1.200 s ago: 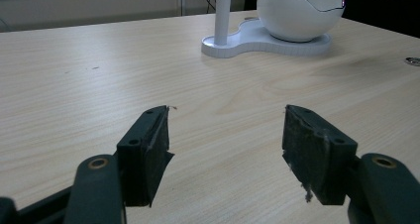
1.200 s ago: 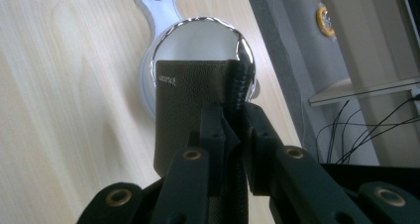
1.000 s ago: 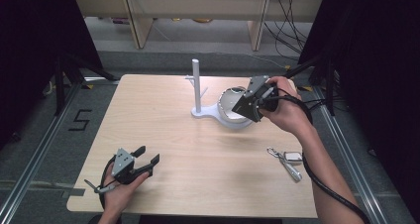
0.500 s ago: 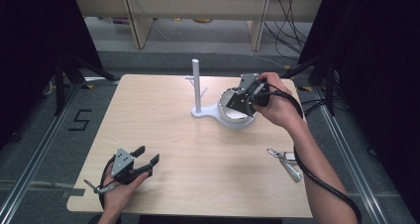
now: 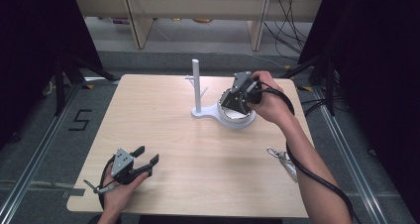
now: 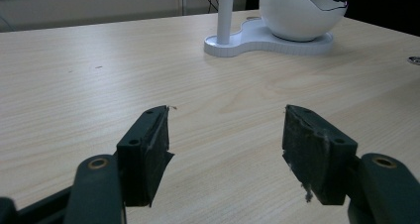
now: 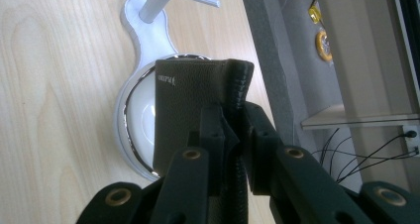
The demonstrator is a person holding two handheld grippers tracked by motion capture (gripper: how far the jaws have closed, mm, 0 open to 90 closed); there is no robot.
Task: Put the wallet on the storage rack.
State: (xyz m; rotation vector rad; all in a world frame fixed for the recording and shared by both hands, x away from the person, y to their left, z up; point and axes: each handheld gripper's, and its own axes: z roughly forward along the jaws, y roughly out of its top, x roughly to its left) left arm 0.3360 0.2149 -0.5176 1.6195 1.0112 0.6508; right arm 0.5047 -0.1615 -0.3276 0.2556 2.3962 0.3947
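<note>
My right gripper (image 5: 231, 102) is shut on a dark brown leather wallet (image 7: 190, 105), gripping it by its folded edge. It holds the wallet just above a white bowl (image 5: 241, 120) with a chrome rim (image 7: 130, 110). The bowl sits on a white stand whose upright post (image 5: 196, 85) has short side pegs. In the right gripper view my gripper (image 7: 233, 130) has its jaws closed on the wallet's spine. My left gripper (image 5: 147, 154) rests open at the table's near left, nothing between its pads (image 6: 148, 149). Far ahead of it are the post (image 6: 225, 11) and bowl (image 6: 297, 16).
A bunch of metal keys (image 5: 285, 158) lies on the light wood table (image 5: 163, 130) near its right edge. Shelving and cables stand beyond the far edge. Black frame rails run along both sides of the table.
My right gripper has carried the wallet left and down, from beside the bowl to just over its opening. The left gripper has stayed put.
</note>
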